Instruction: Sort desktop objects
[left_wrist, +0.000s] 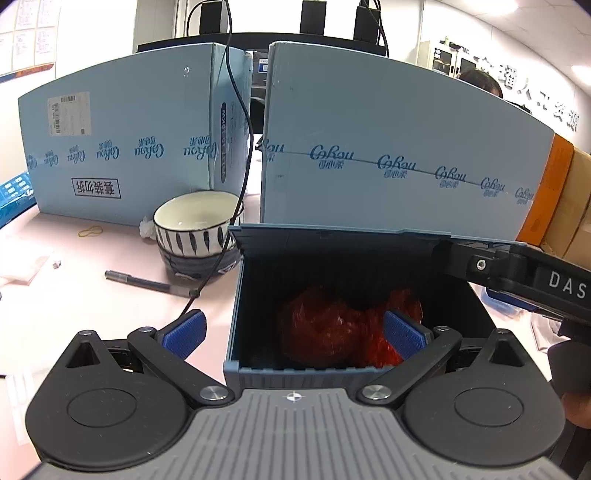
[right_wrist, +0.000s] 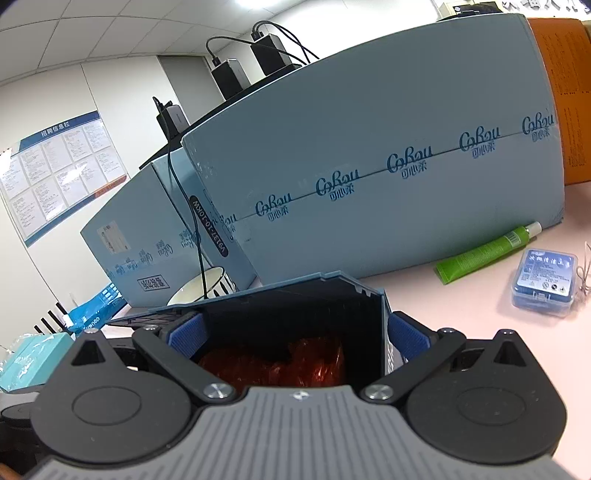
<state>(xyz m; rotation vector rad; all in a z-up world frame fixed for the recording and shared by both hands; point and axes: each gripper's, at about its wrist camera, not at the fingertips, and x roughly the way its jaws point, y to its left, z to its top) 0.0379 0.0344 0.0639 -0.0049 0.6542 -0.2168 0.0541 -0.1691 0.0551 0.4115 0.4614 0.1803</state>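
- The dark blue storage bin sits on the pink table in front of the light blue cartons, its lid tipped up at the back and crumpled red plastic already lying on its floor.
- The left hand-held gripper hangs over the bin's near-left corner with jaws spread wide and nothing between them: one blue pad is outside the left wall, the other over the red plastic.
- The right hand-held gripper is also spread wide. Its pads seem to straddle the bin's right wall, though whether either pad touches that wall cannot be told; from the left camera its body reaches in at the bin's upper right corner.
- The step in hand looks like steadying the bin while the next item is fetched. To do this well, the right gripper should close squarely on the wall rather than on the thin lid edge, which would likely flex.
- Likely candidates still loose are the pen beside the stacked bowls, the yellow rubber band, the green tube and the small blue case.
- The pen is probably the left gripper's easiest pick: come down across its length, clear of the dangling black cable that crosses the bowls.
- Release low inside the bin so nothing bounces off the springy plastic.
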